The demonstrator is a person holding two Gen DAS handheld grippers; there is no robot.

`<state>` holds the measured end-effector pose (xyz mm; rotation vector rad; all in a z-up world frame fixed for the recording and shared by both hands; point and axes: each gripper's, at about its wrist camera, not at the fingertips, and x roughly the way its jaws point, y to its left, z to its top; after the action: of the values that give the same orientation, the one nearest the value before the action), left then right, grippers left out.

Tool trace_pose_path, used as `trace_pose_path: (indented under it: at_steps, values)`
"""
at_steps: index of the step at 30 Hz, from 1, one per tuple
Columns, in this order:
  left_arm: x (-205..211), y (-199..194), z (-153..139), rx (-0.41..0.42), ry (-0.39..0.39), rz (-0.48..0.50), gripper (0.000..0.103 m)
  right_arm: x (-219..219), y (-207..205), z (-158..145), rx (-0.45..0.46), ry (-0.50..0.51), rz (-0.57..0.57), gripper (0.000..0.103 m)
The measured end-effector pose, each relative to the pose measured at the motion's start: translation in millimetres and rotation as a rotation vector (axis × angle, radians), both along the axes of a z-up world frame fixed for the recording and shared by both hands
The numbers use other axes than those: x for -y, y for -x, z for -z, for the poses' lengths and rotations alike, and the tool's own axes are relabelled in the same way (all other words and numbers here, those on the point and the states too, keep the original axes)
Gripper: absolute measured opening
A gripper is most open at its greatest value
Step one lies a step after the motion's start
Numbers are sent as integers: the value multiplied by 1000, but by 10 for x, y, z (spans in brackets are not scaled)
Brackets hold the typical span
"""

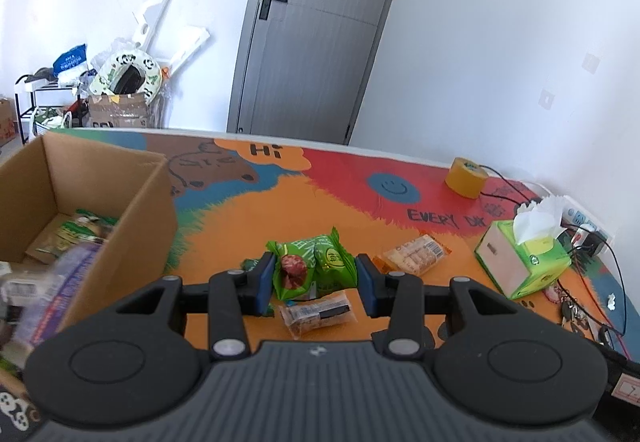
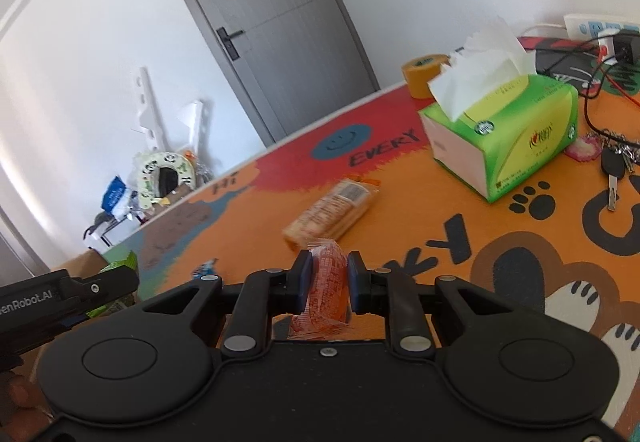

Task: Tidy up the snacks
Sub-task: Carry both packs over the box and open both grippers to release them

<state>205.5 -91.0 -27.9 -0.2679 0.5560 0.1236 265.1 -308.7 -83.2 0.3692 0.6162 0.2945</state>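
Jaws of the left gripper pinch a green snack bag above the worktop, beside the cardboard box. Right gripper clamps an orange packet; a cracker pack lies just ahead, near the tissue box.

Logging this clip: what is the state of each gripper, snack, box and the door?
left gripper: shut on green snack pack
right gripper: shut on orange snack pack
cardboard box: open, holds snacks
tissue box: open, tissue sticking out
door: closed
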Motion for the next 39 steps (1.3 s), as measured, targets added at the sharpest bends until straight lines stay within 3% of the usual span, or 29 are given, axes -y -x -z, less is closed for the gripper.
trace_pose_path:
  at_steps: [23, 39]
  values:
    - [-560, 641, -332, 87, -6, -105, 41, -568, 361, -389, 108, -21, -125, 20]
    - [-1282, 828, -404, 100, 31, -233, 41, -1199, 392, -579, 134, -13, -253, 20]
